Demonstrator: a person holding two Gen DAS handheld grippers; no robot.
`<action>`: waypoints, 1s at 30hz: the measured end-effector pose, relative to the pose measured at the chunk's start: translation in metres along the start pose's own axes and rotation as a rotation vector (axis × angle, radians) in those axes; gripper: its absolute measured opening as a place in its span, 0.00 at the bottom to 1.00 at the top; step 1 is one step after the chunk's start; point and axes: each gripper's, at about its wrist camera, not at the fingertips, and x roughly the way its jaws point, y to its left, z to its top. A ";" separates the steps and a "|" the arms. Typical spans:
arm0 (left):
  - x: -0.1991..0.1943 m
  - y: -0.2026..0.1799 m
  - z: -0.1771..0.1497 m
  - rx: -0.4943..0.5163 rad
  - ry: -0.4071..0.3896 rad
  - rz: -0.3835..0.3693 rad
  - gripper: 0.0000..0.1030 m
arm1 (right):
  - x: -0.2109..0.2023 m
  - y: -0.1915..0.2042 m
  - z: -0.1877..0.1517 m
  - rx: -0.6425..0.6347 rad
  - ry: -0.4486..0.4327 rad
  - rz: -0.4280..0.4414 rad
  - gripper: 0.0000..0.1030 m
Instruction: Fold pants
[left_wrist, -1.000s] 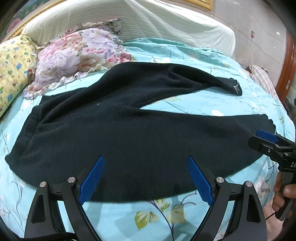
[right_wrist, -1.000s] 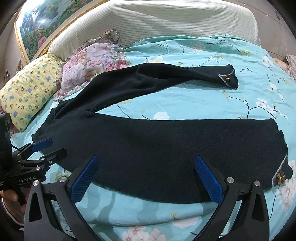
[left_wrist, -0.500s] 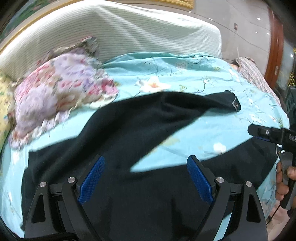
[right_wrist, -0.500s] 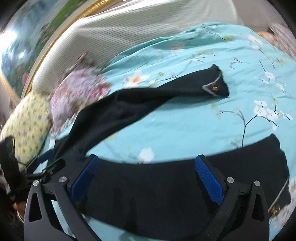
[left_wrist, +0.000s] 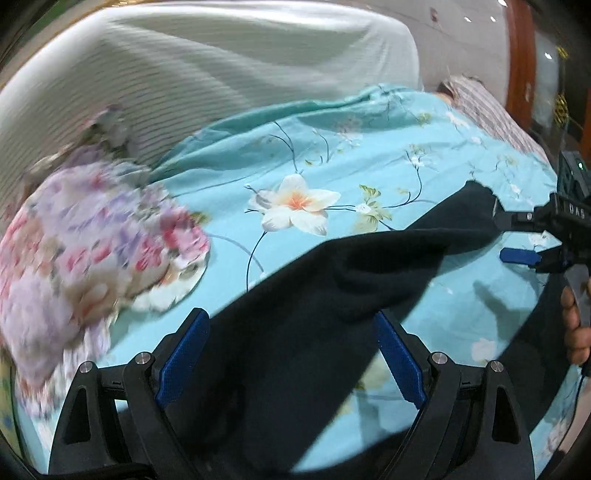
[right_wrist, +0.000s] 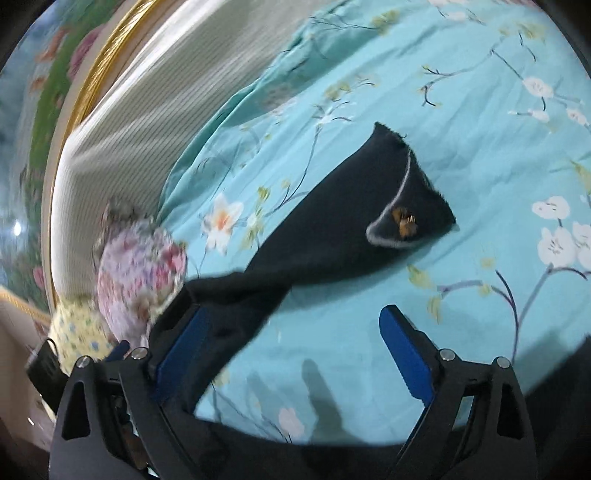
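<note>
Left wrist view: black pants (left_wrist: 295, 332) spread across the lower middle of the frame on a turquoise flowered bedsheet (left_wrist: 332, 155), one leg stretching toward the right edge, its cuff (left_wrist: 476, 206) lying at centre right. Left gripper (left_wrist: 291, 354) at the bottom, jaws spread wide, blue pads (left_wrist: 183, 354) hanging over the dark fabric, pinching nothing. Right gripper (left_wrist: 511, 236) entering from the right edge, jaws apart, the upper fingertip against the cuff's edge, the blue lower pad over bare sheet; not clamped on cloth as far as can be made out. A hand (left_wrist: 574, 325) on its handle at lower right. Blurred pink-and-lilac floral pillow (left_wrist: 85, 258) at the left, pale striped headboard cover (left_wrist: 207, 70) across the top.

Right wrist view: right gripper (right_wrist: 295, 354) at the bottom, jaws wide though just narrowed a little, nothing between the pads but sheet. Pants leg (right_wrist: 332, 236) running from the left pad (right_wrist: 184, 343) up to the centre right, ending in a cuff (right_wrist: 406, 199) with a pale curved trim and a small brown ornament. More black cloth along the bottom edge. Floral pillow (right_wrist: 136, 266) and a yellow pillow (right_wrist: 77, 332) at the left, gold picture frame (right_wrist: 96, 77) at upper left.
</note>
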 end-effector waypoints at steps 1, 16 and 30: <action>0.006 0.001 0.004 0.012 0.010 -0.013 0.88 | 0.003 -0.003 0.004 0.023 0.005 -0.006 0.91; 0.088 0.016 0.029 0.142 0.218 -0.187 0.45 | 0.018 -0.031 0.037 0.162 -0.005 -0.047 0.31; -0.002 -0.019 -0.020 0.148 0.107 -0.273 0.05 | -0.032 -0.027 0.027 0.055 -0.059 -0.067 0.07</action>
